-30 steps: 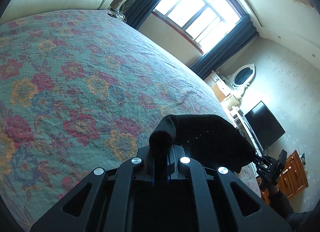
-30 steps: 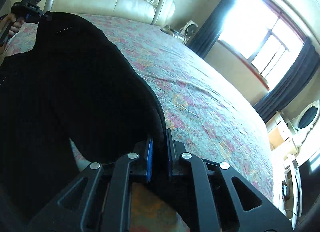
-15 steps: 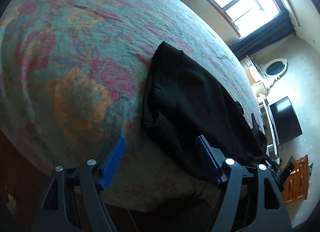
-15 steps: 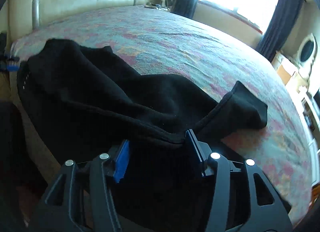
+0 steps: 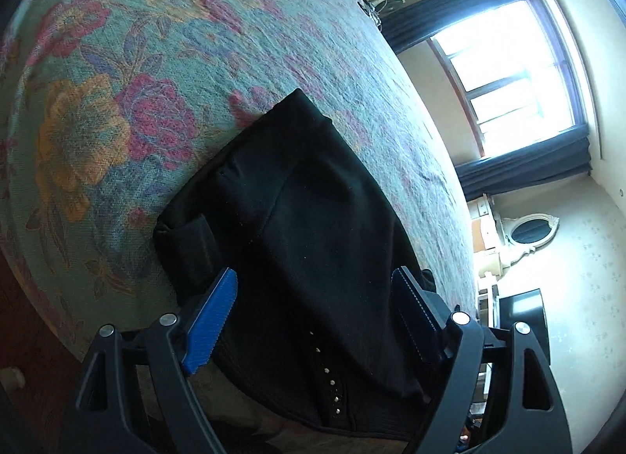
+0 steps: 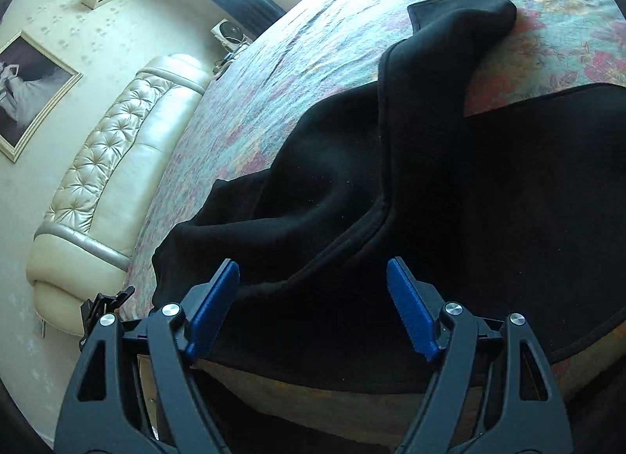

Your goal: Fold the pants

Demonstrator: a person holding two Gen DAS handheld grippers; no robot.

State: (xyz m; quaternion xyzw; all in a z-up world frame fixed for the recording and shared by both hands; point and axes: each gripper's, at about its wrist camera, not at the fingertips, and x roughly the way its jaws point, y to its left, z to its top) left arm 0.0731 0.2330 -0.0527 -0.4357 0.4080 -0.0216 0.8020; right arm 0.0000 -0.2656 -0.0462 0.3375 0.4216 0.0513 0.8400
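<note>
Black pants (image 5: 313,227) lie crumpled on the floral bedspread (image 5: 117,74) near the bed's front edge, part of them hanging over it. A row of small studs (image 5: 326,375) shows on the waist end. My left gripper (image 5: 317,297) hovers just over that end, its jaws opening, blue pads (image 5: 211,321) apart and clear of the cloth. In the right wrist view the pants (image 6: 391,188) spread wide, with one leg end (image 6: 461,19) thrown out across the bedspread (image 6: 313,47). My right gripper (image 6: 313,293) hangs over a raised seam fold, jaws opening, nothing pressed between them.
A cream tufted headboard (image 6: 109,164) runs along the bed's far end. A bright window with dark curtains (image 5: 520,94) faces the bed. A dresser with an oval mirror (image 5: 532,231) and a dark television (image 5: 520,321) stand beyond the bed. The left gripper's tip (image 6: 105,301) shows at the bed's corner.
Both grippers held the pants up in shut jaws; they have since let go and opened wide. The pants dropped onto the bed. Both hands came down and rolled, close over the cloth.
</note>
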